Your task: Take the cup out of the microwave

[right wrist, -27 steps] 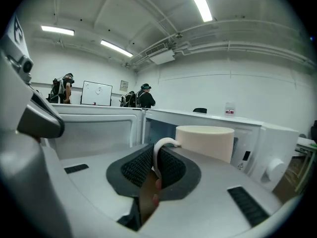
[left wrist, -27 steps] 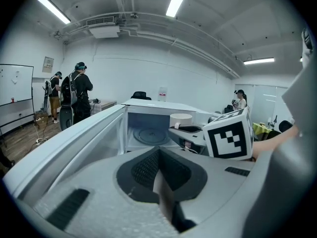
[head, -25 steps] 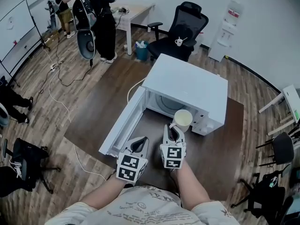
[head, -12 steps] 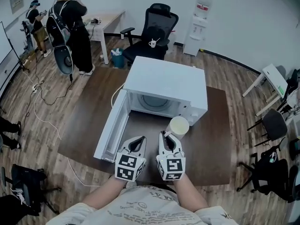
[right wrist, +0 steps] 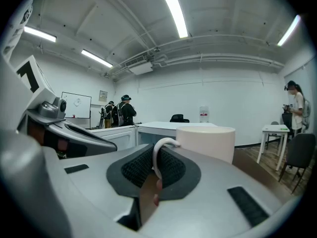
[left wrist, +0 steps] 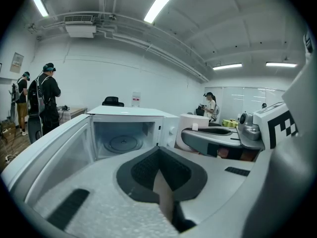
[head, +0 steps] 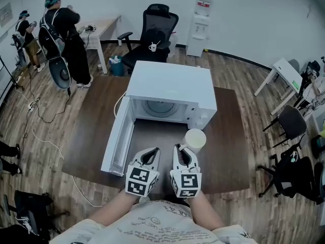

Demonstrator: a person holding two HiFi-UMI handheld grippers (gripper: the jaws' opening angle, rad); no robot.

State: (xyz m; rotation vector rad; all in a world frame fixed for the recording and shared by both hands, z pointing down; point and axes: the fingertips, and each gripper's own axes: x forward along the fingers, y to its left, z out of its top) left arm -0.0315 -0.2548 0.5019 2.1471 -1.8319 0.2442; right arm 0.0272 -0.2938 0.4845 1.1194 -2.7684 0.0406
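Right gripper (head: 182,150) is clamped on the handle (right wrist: 155,157) of the cup (head: 195,139). The cup sits just ahead of its jaws, outside the microwave (head: 170,88), over the table (head: 228,156); I can't tell if it's touching down. Left gripper (head: 149,157) is right beside it, jaws pressed together on nothing, facing the cavity, with the open door (head: 118,141) to its left.

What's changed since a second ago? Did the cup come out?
Yes. The right tool, shut on the cup's handle, has drawn the cup back from the microwave opening toward the person; it is now in front of the microwave, over the table. The left tool stays shut and empty beside it, and the door stays open.
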